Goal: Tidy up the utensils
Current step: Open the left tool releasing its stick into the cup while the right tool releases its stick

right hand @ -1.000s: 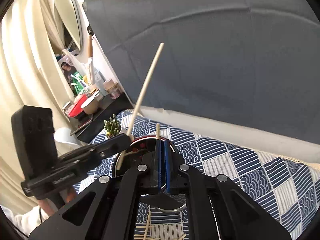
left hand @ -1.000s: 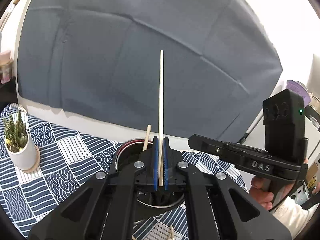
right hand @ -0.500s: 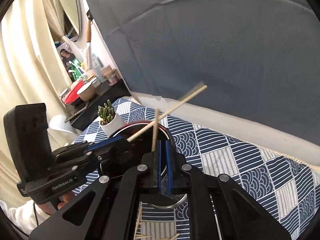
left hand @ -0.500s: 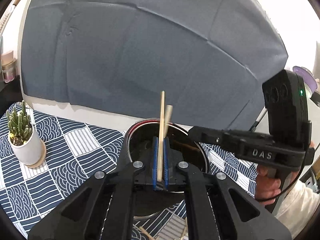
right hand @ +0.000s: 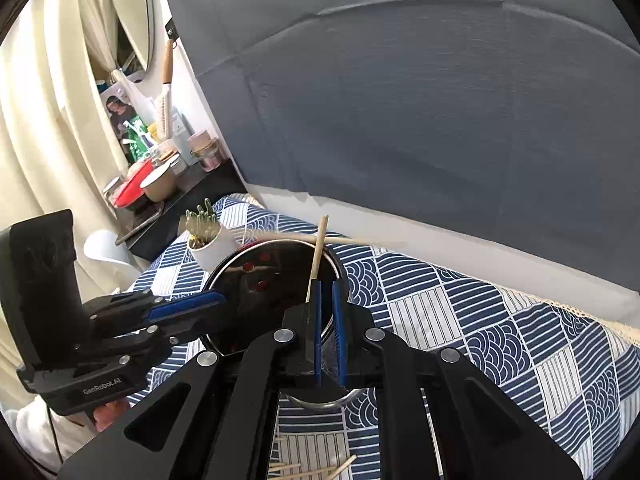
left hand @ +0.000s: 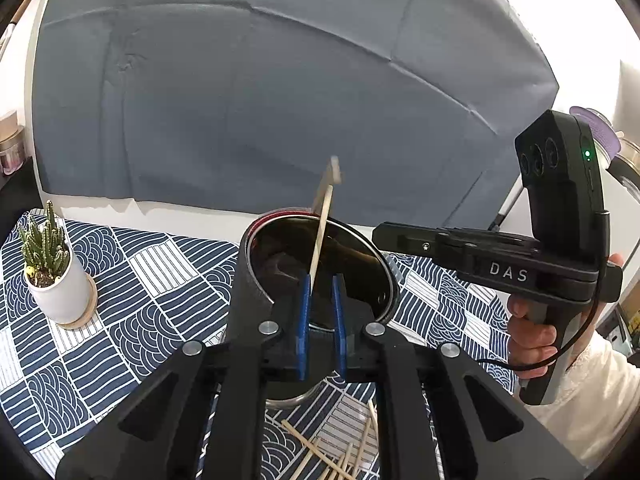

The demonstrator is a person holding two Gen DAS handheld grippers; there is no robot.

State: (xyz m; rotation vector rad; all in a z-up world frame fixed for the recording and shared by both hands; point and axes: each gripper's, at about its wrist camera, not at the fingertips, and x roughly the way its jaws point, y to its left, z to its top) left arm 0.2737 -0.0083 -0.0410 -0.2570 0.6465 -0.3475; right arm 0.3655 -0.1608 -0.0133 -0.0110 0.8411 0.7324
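Left tool [left hand: 321,280] spread over round shiny steel pot [left hand: 384,268], thin wooden chopstick [left hand: 320,236] leaning inside, right tool [right hand: 328,286] spread

Glossy metal pot [left hand: 384,276], matt wooden chopstick [left hand: 320,236], patterned cloth tablecloth [left hand: 160,280].
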